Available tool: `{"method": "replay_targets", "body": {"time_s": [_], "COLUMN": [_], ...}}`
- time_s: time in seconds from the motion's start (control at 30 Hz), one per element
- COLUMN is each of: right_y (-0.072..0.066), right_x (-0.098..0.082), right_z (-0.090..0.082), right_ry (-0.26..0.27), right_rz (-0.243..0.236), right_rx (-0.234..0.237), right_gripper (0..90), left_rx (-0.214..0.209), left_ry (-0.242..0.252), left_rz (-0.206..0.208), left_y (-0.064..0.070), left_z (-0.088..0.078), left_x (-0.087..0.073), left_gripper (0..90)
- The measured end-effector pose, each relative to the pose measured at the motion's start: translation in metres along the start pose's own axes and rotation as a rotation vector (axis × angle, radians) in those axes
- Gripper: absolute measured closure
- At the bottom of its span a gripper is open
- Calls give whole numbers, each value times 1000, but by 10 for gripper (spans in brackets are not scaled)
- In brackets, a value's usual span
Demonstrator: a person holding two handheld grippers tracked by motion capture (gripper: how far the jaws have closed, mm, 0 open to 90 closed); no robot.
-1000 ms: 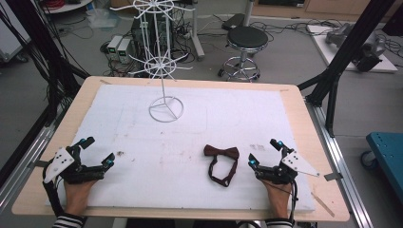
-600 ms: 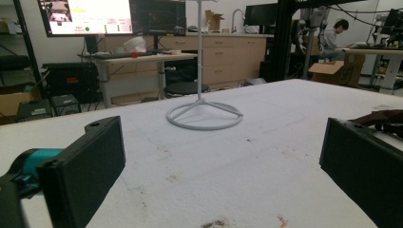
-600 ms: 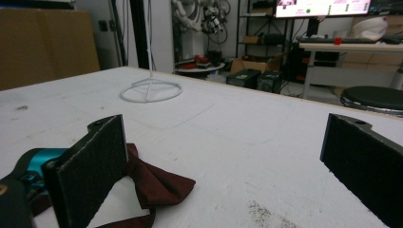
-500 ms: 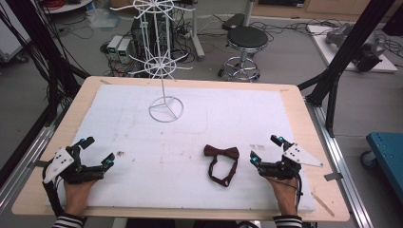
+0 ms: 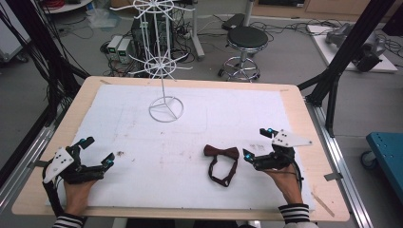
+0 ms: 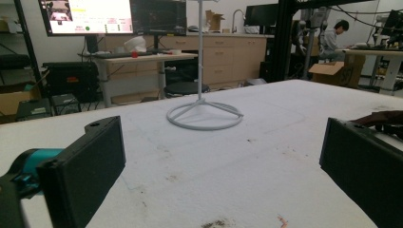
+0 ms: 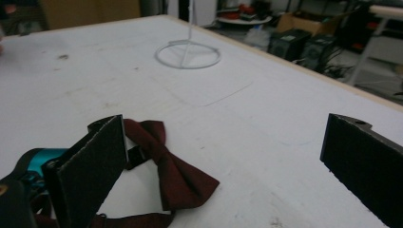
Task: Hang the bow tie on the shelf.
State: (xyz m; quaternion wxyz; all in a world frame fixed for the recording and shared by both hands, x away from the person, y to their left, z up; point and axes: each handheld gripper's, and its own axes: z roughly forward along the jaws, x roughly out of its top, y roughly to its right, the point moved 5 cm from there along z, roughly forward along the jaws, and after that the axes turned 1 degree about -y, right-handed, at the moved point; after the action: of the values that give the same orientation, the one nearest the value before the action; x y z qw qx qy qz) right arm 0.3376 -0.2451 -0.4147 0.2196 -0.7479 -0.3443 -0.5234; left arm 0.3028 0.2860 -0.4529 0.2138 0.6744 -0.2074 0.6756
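Beside the dark red fabric bow tie [image 5: 221, 153], both tongs [image 5: 258, 144] gape empty over white felt.

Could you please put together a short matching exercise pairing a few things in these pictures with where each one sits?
Things:
1. dark red fabric bow tie
2. white wire display stand
3. left gripper
4. black round stool

Places:
A. on the floor beyond the table
B. near table corner, jaws apart
C. far half of the white mat
D. flat beside the right gripper

Pairs: 1-D, 2-C, 3-B, 4-A
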Motion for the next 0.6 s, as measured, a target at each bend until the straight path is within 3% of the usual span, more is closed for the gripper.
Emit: {"method": "replay_targets", "body": {"time_s": [0.07,0.13,0.27,0.43,0.5,0.6], "right_y": [0,-1,-2,-4,-5,-4], "right_x": [1,3,2,5,5,3], "right_z": [3,9,15,25,26,32], "right_ry": [-18,-70,-114,-199,-210,-276], "right_rz": [-17,-43,-49,-101,-101,-128], "right_rx": [14,43,70,123,134,163], "right_gripper": [11,11,11,11,11,11], "left_rx": [0,0,-1,-1,-1,-1], "left_ry": [0,0,1,0,0,2], "left_rz": [0,0,-1,0,0,0], "left_y": [0,0,0,0,0,0], "left_z": [0,0,0,0,0,0], "left_x": [0,0,0,0,0,0], "left_gripper": [17,17,17,17,17,17]}}
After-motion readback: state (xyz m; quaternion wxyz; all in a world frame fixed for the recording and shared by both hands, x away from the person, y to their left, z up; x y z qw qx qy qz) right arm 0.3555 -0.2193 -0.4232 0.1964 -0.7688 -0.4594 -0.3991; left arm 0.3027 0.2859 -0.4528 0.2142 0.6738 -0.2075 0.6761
